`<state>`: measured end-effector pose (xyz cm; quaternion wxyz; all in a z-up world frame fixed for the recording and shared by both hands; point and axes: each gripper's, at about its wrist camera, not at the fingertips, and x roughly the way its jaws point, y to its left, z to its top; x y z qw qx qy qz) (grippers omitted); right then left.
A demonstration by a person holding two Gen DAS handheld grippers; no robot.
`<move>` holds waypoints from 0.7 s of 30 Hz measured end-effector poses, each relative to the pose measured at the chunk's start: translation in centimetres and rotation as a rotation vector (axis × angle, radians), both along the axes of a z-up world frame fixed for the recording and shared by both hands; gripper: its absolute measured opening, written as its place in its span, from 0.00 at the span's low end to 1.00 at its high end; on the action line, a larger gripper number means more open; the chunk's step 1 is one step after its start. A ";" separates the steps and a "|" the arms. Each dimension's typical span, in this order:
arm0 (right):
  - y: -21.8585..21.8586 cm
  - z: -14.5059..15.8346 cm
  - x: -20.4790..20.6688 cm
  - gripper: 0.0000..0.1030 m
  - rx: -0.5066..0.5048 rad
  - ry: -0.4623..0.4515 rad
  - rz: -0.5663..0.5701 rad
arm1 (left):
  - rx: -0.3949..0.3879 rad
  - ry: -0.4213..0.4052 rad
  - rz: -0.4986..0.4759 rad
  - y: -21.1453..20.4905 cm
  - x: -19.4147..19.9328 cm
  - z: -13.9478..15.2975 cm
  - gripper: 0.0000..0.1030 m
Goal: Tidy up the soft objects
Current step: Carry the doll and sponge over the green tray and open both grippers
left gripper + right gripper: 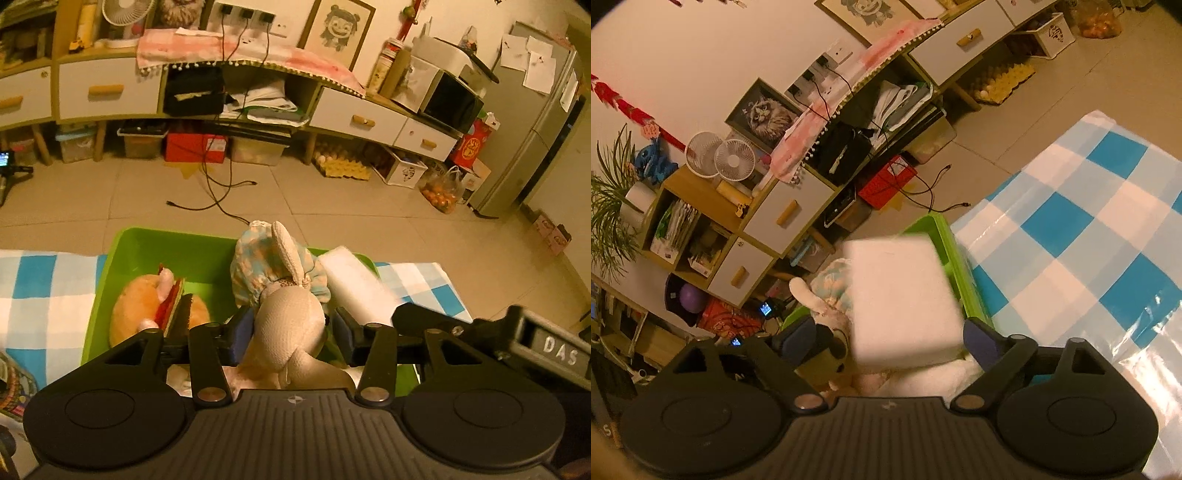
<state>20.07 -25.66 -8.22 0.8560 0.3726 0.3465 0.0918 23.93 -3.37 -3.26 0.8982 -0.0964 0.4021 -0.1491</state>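
A green bin [155, 251] sits on the blue-and-white checked table. My left gripper [290, 330] is open around a beige plush rabbit [291, 325] in a floral dress, which sits in the bin between the pads without being squeezed. An orange plush [133, 314] with a red-and-green piece lies at the bin's left. My right gripper [886, 338] is open, its pads apart from a white foam block [901, 299] that sits blurred between them over the bin's right side [945, 236]. The block also shows in the left wrist view [354, 284], with the right gripper's body [517, 339] beside it.
The checked tablecloth [1089, 229] extends right of the bin. Beyond the table's far edge is tiled floor with black cables [214, 192]. A low cabinet with drawers [354, 118], storage boxes, egg trays and a fridge [535, 122] line the wall.
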 end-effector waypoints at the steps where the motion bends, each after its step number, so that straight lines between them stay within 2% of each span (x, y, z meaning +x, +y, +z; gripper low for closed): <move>1: -0.1 0.1 -0.1 0.71 0.003 -0.002 -0.002 | -0.001 0.000 0.002 0.0 0.0 0.1 0.48; 5: -0.5 0.4 -0.3 0.71 0.005 -0.003 -0.013 | 0.001 -0.005 0.013 0.2 -0.5 0.4 0.56; 7: -0.7 0.5 -0.6 0.71 0.008 0.000 -0.023 | 0.010 -0.012 0.022 0.3 -0.9 0.6 0.65; 10: -0.9 0.8 -1.1 0.71 0.001 0.007 -0.026 | 0.018 -0.011 0.034 0.5 -1.4 1.0 0.69; 21: -3.4 2.1 -4.0 0.72 -0.032 0.036 -0.079 | 0.019 -0.036 0.065 3.4 -5.1 3.0 0.77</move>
